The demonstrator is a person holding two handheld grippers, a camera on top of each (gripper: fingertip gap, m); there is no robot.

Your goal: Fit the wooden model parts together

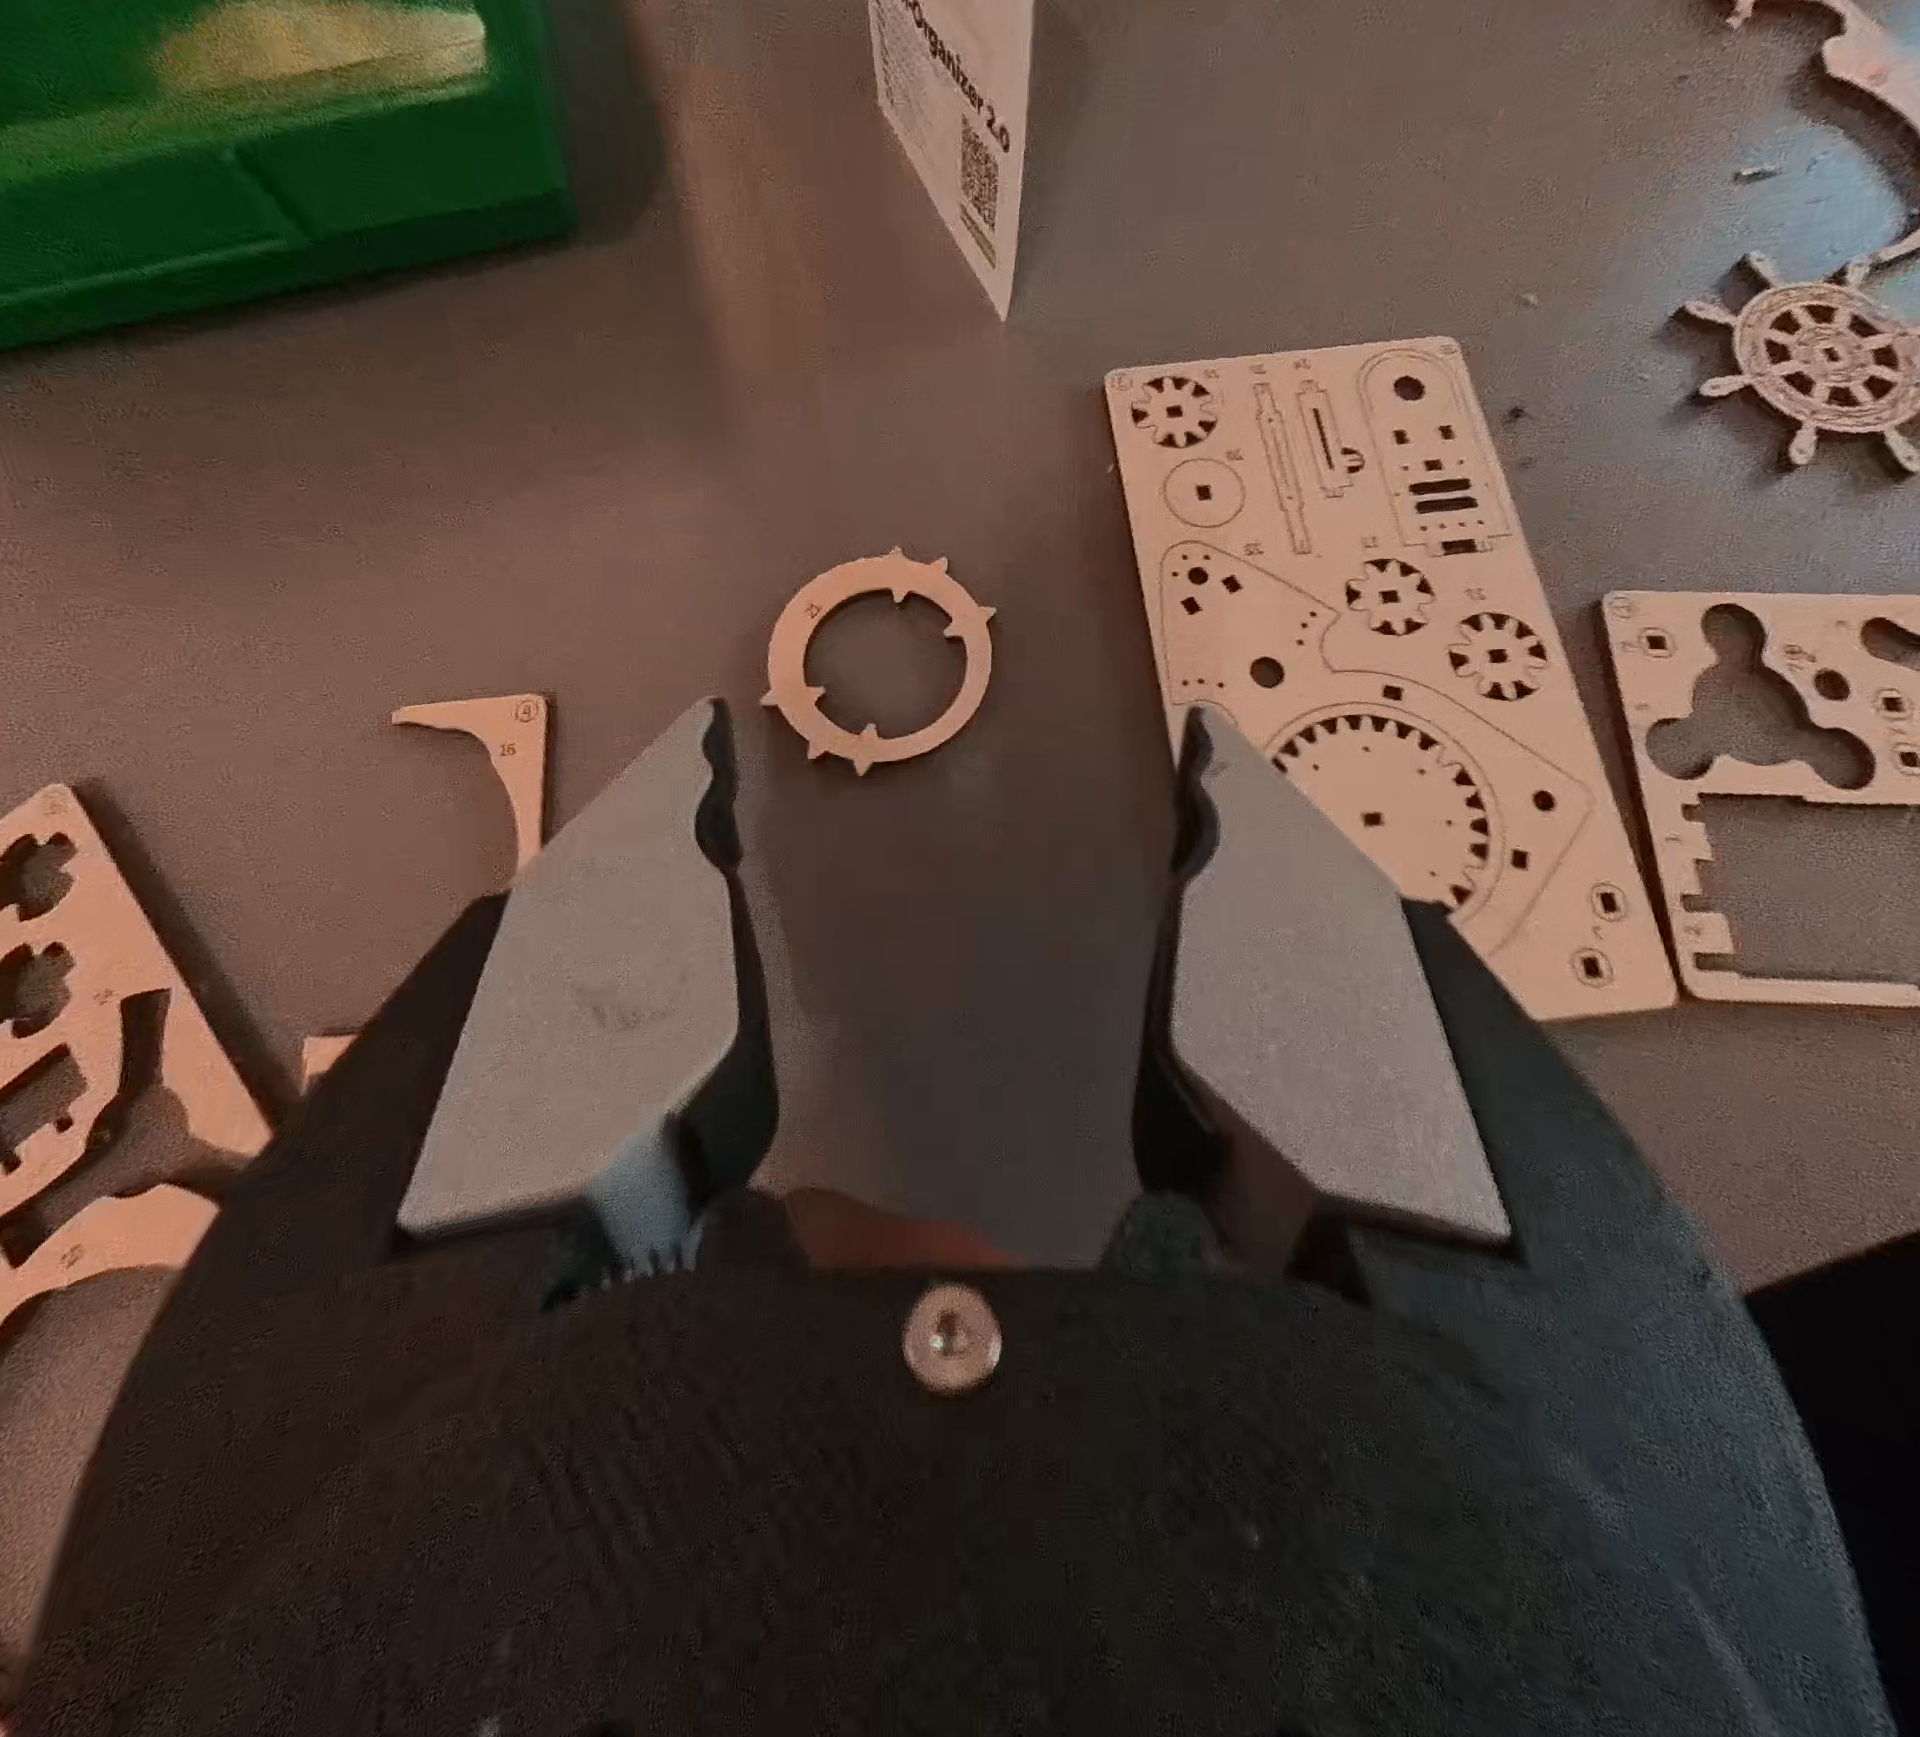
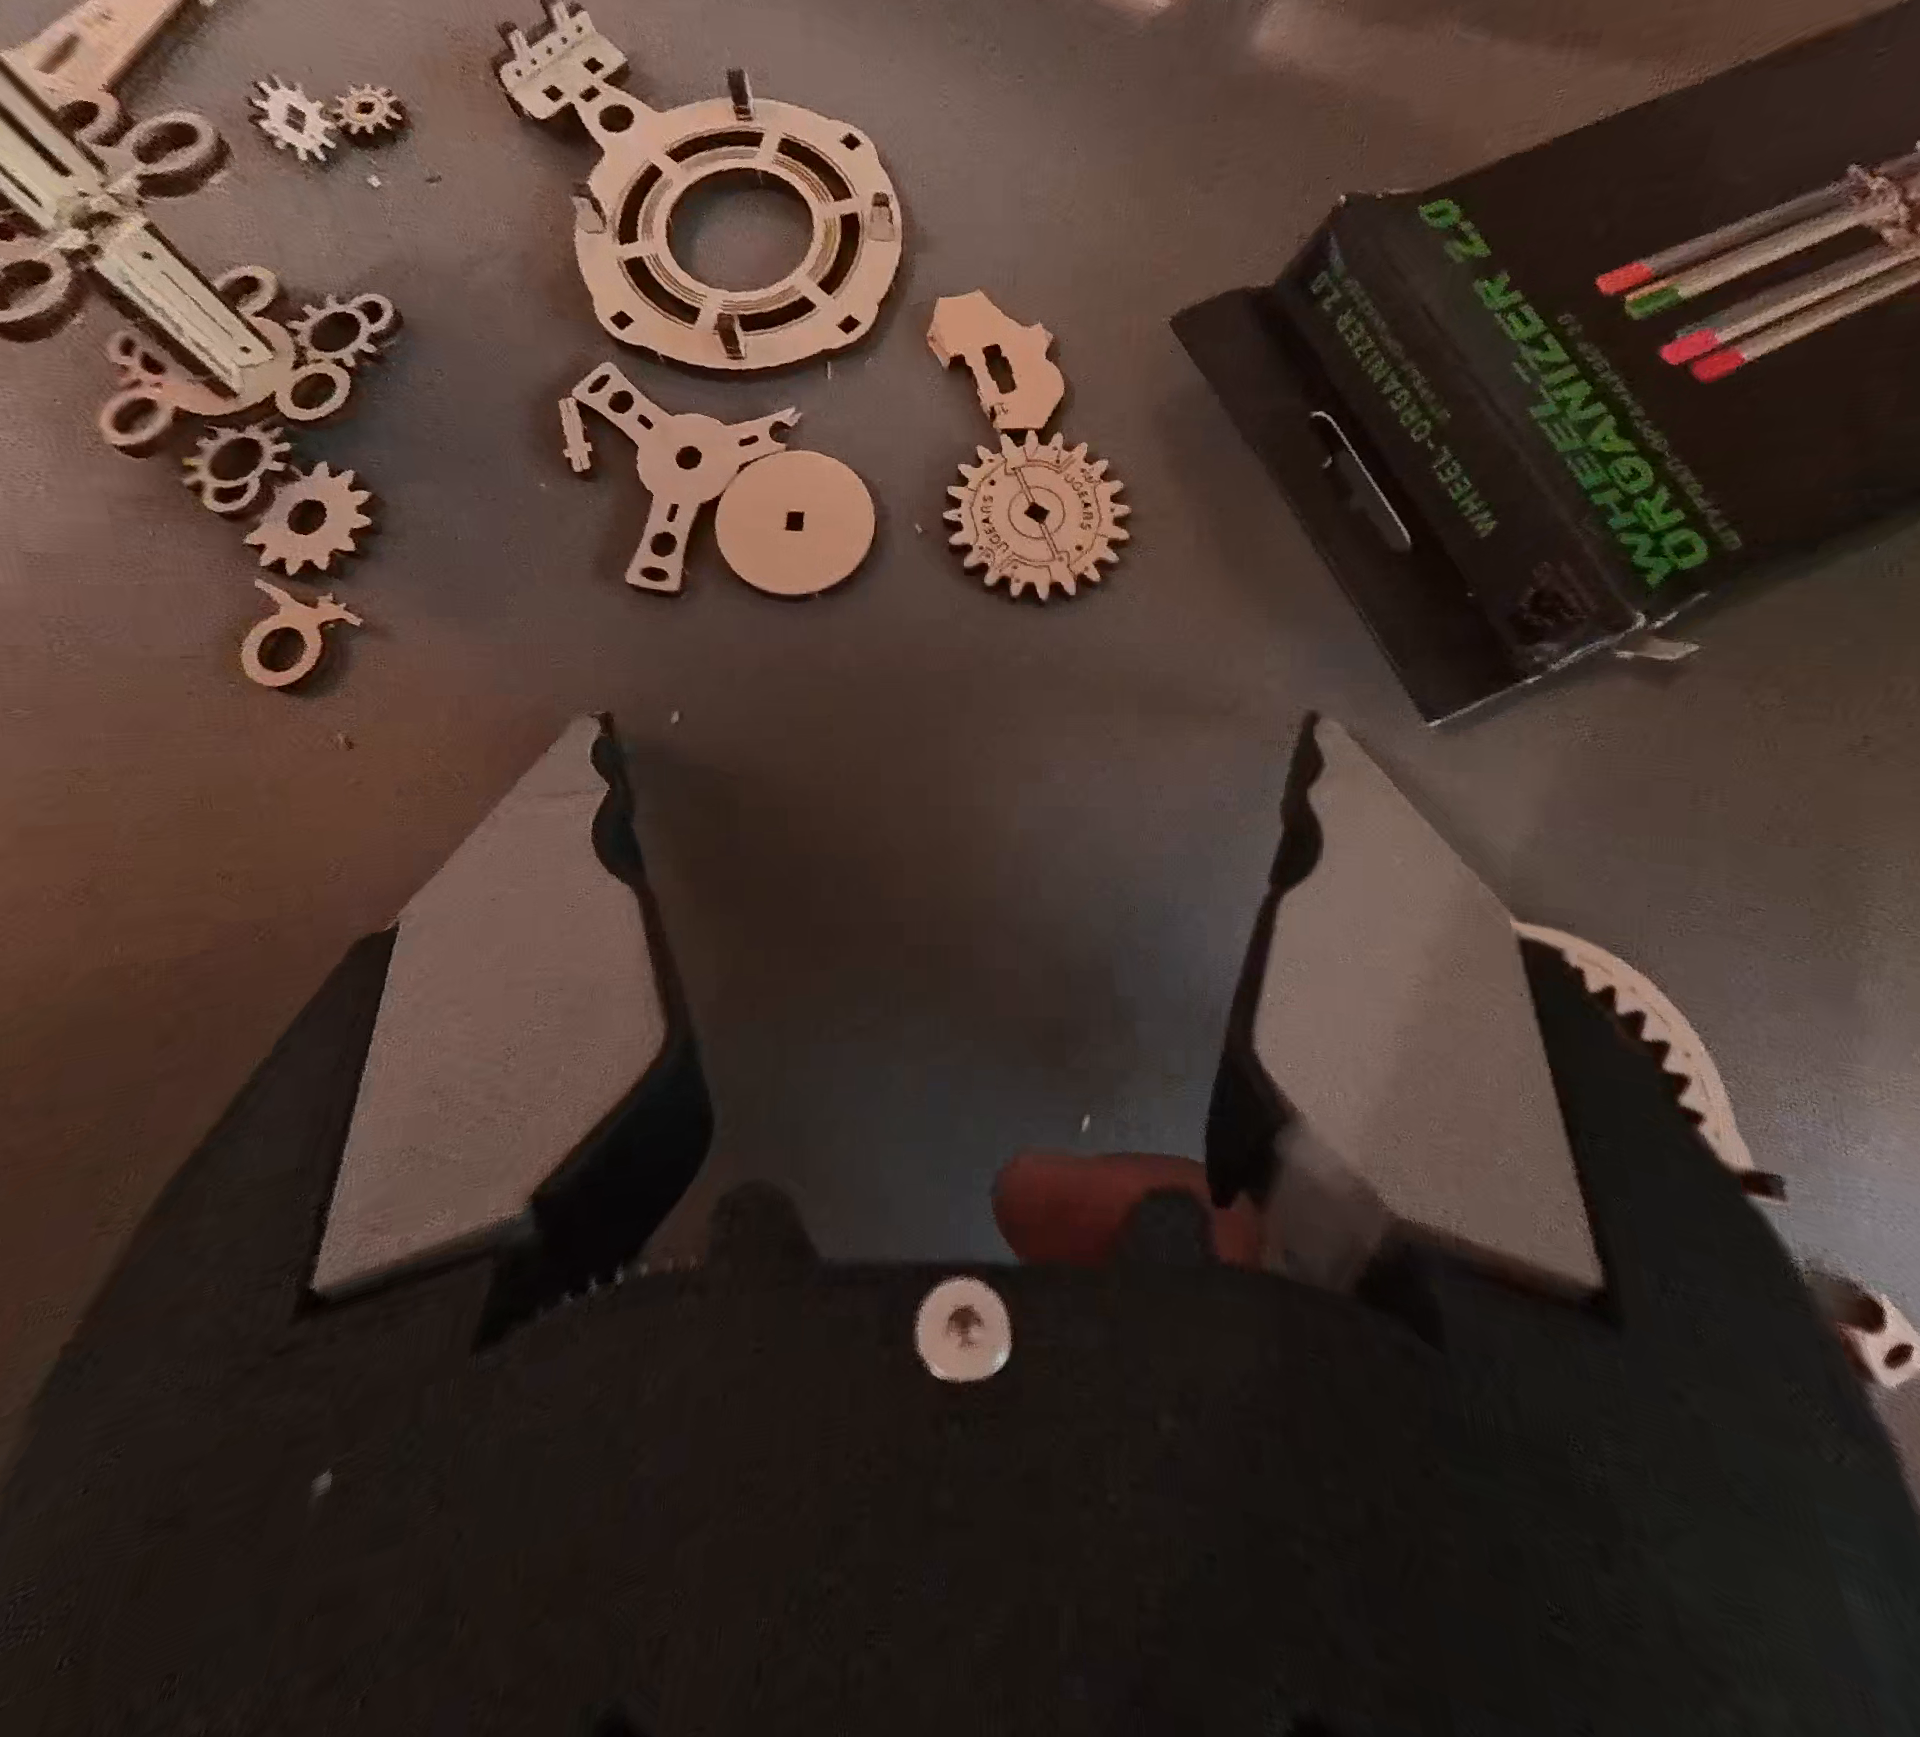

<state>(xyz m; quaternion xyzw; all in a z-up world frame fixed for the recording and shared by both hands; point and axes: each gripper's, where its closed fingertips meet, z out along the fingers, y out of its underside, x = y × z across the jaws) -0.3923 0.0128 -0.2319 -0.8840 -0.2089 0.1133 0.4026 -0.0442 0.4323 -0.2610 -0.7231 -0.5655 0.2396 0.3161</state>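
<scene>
My left gripper (image 1: 951, 737) hangs spread and empty just short of the ring (image 1: 878, 664); my right gripper (image 2: 956, 742) (also spread, empty) faces the gear (image 2: 1036, 513).

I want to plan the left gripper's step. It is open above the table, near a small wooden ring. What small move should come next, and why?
Probably ease the left gripper forward and a little to its left, so the small spiked ring sits between its fingers, then lower. The jaws are open and empty, and the ring lies flat and alone on the table, just ahead of the left fingertip.
</scene>
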